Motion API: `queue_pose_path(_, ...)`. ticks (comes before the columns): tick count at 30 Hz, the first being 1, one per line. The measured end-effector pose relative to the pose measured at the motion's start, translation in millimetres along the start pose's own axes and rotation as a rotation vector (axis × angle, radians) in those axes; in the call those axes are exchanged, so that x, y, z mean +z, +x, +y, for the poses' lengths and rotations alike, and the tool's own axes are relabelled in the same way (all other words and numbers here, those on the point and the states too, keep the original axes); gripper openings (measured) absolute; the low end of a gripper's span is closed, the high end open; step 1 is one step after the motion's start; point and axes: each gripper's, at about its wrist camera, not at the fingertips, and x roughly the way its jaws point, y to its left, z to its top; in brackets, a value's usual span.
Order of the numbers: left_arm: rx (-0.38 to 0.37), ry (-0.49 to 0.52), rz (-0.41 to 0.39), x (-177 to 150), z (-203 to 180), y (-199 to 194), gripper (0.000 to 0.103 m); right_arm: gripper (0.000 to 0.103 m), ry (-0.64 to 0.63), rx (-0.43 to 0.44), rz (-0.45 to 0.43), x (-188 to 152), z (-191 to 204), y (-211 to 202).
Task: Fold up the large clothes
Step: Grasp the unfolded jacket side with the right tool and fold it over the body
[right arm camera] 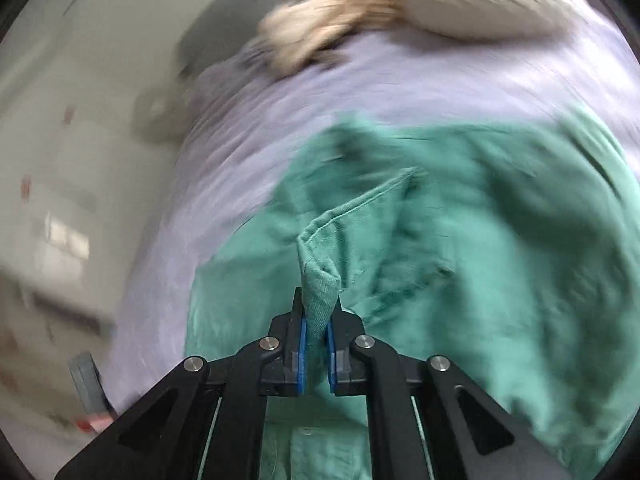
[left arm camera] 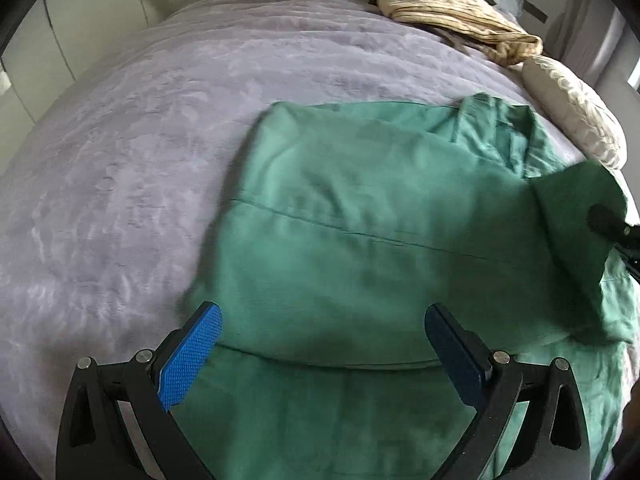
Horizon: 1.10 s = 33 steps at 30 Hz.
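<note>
A green garment (left arm camera: 352, 216) lies spread on a lilac bedspread (left arm camera: 132, 152), with a seam across its middle and its collar at the far right. My left gripper (left arm camera: 322, 322) is open and empty, just above the garment's near part. My right gripper (right arm camera: 318, 320) is shut on a bunched hem corner of the green garment (right arm camera: 460, 264) and holds it lifted. In the left wrist view, the lifted flap (left arm camera: 576, 216) hangs at the right with part of the right gripper (left arm camera: 608, 224) behind it. The right wrist view is motion-blurred.
A crumpled beige striped cloth (left arm camera: 448, 12) lies at the bed's far end and a cream pillow (left arm camera: 576, 116) at the far right. In the right wrist view the beige cloth (right arm camera: 360, 12) is blurred at top, and pale floor (right arm camera: 80, 184) is left of the bed.
</note>
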Motion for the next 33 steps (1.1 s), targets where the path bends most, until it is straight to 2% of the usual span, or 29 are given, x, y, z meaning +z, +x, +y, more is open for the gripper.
queue_pose_path(3, 0.015, -0.029, 0.01, -1, 13, 3, 0.102, 0.018, -0.18, -0.06, 0.098, -24, 49, 33)
queue_pose_path(6, 0.015, -0.043, 0.021, -1, 21, 5, 0.102, 0.044, -0.24, -0.064, 0.205, -47, 67, 55)
queue_pose_path(7, 0.004, -0.046, 0.026, -1, 21, 6, 0.102, 0.054, -0.228, -0.037, 0.222, -54, 69, 54)
queue_pose_path(8, -0.007, -0.046, 0.027, -1, 21, 6, 0.102, 0.06, -0.213, -0.016, 0.227, -59, 67, 51)
queue_pose_path(11, -0.056, -0.035, 0.041, 0, 11, 7, 0.102, 0.064, -0.142, 0.014, 0.225, -70, 52, 30)
queue_pose_path(16, -0.14, 0.04, 0.047, 1, -29, 5, 0.102, 0.068, 0.087, 0.036, 0.208, -79, -15, -13)
queue_pose_path(20, -0.169, 0.1, 0.044, 7, -65, 10, 0.102, 0.071, 0.337, 0.044, 0.132, -93, -85, -53)
queue_pose_path(24, -0.156, 0.138, 0.044, 15, -92, 24, 0.102, 0.071, 0.624, 0.096, -0.017, -116, -155, -92)
queue_pose_path(26, -0.126, 0.151, 0.062, 18, -101, 37, 0.102, 0.071, 0.749, 0.163, -0.1, -122, -183, -99)
queue_pose_path(29, -0.103, 0.147, 0.083, 18, -106, 51, 0.102, 0.071, 0.859, 0.25, -0.192, -121, -212, -96)
queue_pose_path(32, -0.087, 0.152, 0.079, 17, -108, 53, 0.102, 0.071, 0.92, 0.295, -0.268, -114, -228, -93)
queue_pose_path(33, -0.082, 0.155, 0.077, 17, -109, 52, 0.102, 0.071, 0.942, 0.298, -0.319, -114, -234, -100)
